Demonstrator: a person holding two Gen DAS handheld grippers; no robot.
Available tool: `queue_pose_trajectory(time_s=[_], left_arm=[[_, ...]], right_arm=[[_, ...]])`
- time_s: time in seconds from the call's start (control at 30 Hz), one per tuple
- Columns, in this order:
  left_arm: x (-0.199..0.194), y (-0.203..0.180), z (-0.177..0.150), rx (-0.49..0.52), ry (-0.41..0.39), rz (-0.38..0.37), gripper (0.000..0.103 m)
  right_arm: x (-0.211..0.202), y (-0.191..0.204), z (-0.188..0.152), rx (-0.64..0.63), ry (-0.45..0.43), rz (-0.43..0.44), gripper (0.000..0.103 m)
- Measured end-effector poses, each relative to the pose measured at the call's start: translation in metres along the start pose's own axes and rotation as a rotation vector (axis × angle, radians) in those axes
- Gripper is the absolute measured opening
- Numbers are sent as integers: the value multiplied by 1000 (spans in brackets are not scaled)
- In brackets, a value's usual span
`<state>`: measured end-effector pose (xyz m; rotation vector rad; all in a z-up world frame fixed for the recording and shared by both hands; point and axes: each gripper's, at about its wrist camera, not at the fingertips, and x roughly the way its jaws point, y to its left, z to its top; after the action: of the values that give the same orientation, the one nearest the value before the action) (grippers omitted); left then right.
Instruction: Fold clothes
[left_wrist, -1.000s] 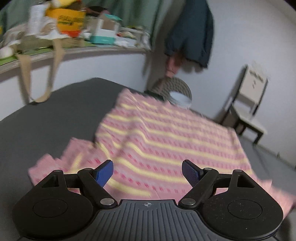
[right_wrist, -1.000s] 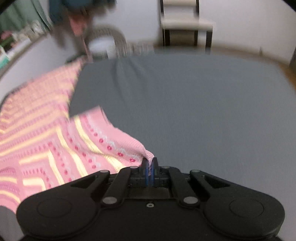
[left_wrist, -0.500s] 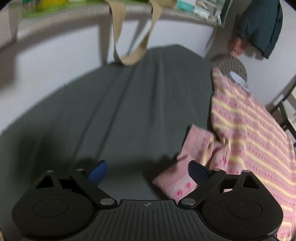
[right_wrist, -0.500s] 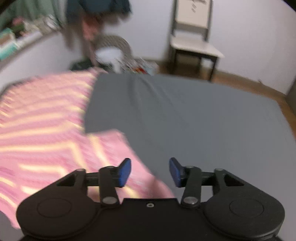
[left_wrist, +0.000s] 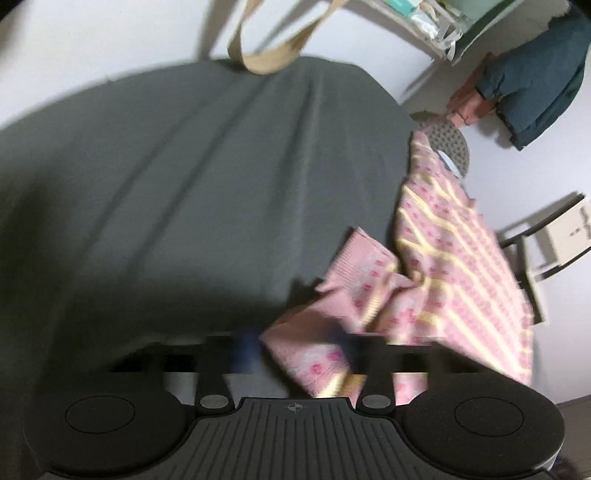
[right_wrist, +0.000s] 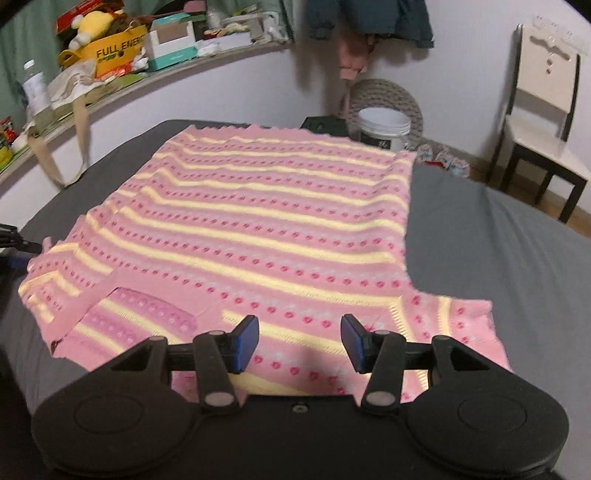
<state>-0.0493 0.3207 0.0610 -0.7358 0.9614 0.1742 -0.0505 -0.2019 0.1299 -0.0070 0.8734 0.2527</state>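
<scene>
Striped pink knit sweater (right_wrist: 273, 225), flat

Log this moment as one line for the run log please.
task: fold clothes | sweater: flat on bed | right gripper: open, above neck end | left gripper: blurred, at sleeve

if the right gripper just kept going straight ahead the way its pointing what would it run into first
Most likely the pink striped sweater, which lies spread on the grey bed directly ahead of the open right gripper. Depth is unclear, but nothing else shows between the fingers and the knit.
</scene>
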Motion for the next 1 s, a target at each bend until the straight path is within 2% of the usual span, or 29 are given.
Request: queue_pose_trajectory(time_s=[0.03, 0.1, 0.2, 0.33, 0.37, 0.4, 0.47, 0.57, 0.6, 0.7, 0.77, 0.87, 0.9, 0.93, 0.97, 1.0], left_arm=[[2, -3, 0, -6, 6, -3, 4], [2, -17, -1, 38, -20, 14, 4], [-15, -43, -3, 201, -218, 174, 3], [-37, -76, -7, 478, -523, 415, 3], [-37, -80, -6, 546, -562, 479, 3], [-30, -80, -1, 605, -545, 549, 3], [-8, -68, 10, 602, -424, 616, 3], [16, -47, 15, 564, -313, 632, 3], [20, -44, 15, 550, -301, 622, 3], [18, -40, 12, 521, -358, 563, 4], [15, -34, 14, 500, -372, 534, 10], [0, -26, 18, 448, -366, 491, 16], [-6, -25, 19, 418, -380, 475, 28], [-12, -24, 21, 384, -392, 462, 58], [-19, -22, 22, 352, -400, 454, 75], [-26, -21, 22, 325, -406, 452, 98]], right_arm=[[1, -2, -1, 10, 5, 8, 48], [2, -10, -2, 20, 14, 2, 48], [-4, -22, -3, 8, 13, -45, 48], [-23, -40, 4, -61, -35, -174, 51], [-28, -45, 5, -82, -49, -208, 52], [-33, -50, 5, -103, -63, -242, 55], [-42, -60, 5, -173, -71, -327, 57], [-49, -76, 3, -292, -52, -455, 58], [-52, -81, 4, -345, -35, -513, 57], [-74, -89, 18, -471, -4, -635, 57], [-108, -82, 42, -510, -44, -657, 58], [-161, -57, 87, -493, -147, -620, 70], [-181, -45, 104, -474, -189, -593, 76], [-200, -33, 119, -446, -229, -549, 78], [-221, -19, 136, -410, -271, -483, 79], [-240, -5, 152, -371, -307, -404, 79]])
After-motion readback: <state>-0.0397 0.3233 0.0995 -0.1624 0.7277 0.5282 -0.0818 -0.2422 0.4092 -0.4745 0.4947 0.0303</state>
